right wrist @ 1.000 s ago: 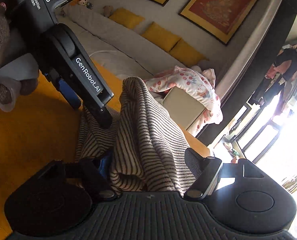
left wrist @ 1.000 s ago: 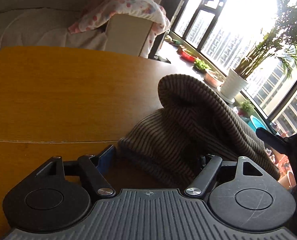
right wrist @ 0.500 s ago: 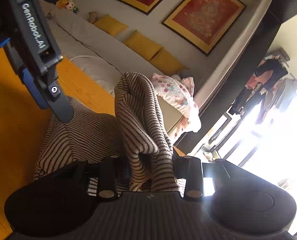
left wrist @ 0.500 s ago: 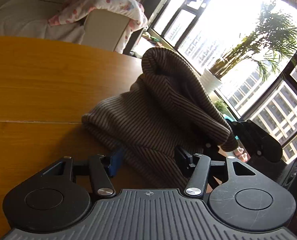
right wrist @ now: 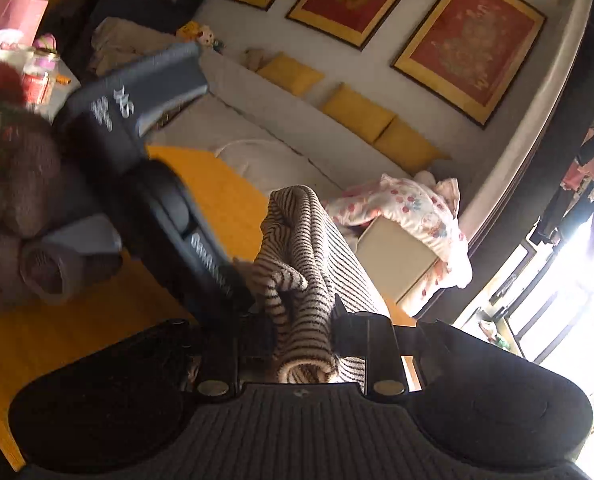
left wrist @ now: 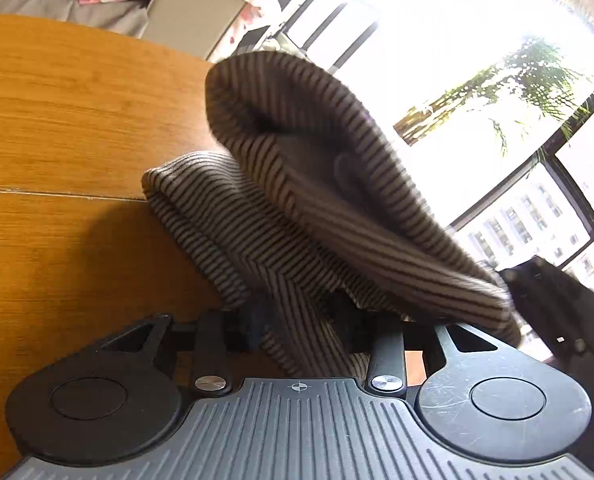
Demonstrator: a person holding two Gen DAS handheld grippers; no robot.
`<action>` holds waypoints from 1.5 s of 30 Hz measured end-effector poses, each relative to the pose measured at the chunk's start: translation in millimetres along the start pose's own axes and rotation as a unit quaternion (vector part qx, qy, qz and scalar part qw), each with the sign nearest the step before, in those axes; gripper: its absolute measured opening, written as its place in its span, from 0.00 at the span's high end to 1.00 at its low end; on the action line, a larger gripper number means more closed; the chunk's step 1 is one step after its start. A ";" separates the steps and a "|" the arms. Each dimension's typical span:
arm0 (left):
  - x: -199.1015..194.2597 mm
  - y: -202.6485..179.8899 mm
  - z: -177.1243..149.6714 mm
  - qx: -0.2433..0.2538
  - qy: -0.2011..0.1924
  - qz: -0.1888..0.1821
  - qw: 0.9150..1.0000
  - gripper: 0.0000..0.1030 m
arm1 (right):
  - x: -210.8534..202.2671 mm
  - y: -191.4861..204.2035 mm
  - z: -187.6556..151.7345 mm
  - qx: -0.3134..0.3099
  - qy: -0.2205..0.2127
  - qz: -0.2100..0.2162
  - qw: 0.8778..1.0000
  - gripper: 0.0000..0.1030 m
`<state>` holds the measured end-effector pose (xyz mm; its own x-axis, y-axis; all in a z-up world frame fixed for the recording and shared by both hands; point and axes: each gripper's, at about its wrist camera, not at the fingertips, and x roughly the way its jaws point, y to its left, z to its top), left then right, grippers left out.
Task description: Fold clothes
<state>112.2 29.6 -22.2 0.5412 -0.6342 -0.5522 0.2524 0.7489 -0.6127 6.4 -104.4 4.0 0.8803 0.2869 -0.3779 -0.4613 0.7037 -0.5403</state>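
both grippers pinch the striped garment above the table

left wrist view: the left gripper (left wrist: 301, 320) is closed on a fold of the brown-and-black striped knit garment (left wrist: 297, 184), which arches up from the orange wooden table (left wrist: 57, 120) toward the bright window. the black right gripper (left wrist: 557, 308) shows at the cloth's far right end.

right wrist view: the right gripper (right wrist: 301, 332) clamps a bunched edge of the garment (right wrist: 297, 248); the left gripper (right wrist: 201, 248) touches the cloth alongside. a floral quilt (right wrist: 409, 208) lies beyond.
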 end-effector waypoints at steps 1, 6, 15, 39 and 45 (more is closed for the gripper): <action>-3.7 2.5 1.0 -0.006 0.001 -0.001 1.000 0.63 | 4.1 6.4 -4.7 -0.008 0.013 -0.001 1.000 0.76; -40.7 13.3 5.8 -0.028 -0.038 0.025 0.999 0.57 | 5.9 46.2 -16.1 -0.077 0.018 -0.018 0.997 0.70; -25.8 -6.0 2.9 0.015 -0.026 0.034 0.999 0.48 | -7.0 24.3 -11.0 -0.016 0.017 0.030 0.999 0.52; -47.3 9.9 -7.9 0.032 -0.022 0.030 0.999 0.48 | 14.7 -62.4 -16.3 0.319 0.015 0.237 0.917 0.89; -86.5 -2.0 21.1 0.022 -0.097 0.005 0.995 0.47 | 1.6 -9.4 -20.6 0.170 0.020 0.187 0.967 0.88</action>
<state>81.9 86.9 38.8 0.6877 -0.5807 -0.4358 0.2793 0.7657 -0.5794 9.9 -123.9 -7.0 0.6514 0.5418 -0.5311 -0.6769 0.7312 -0.0844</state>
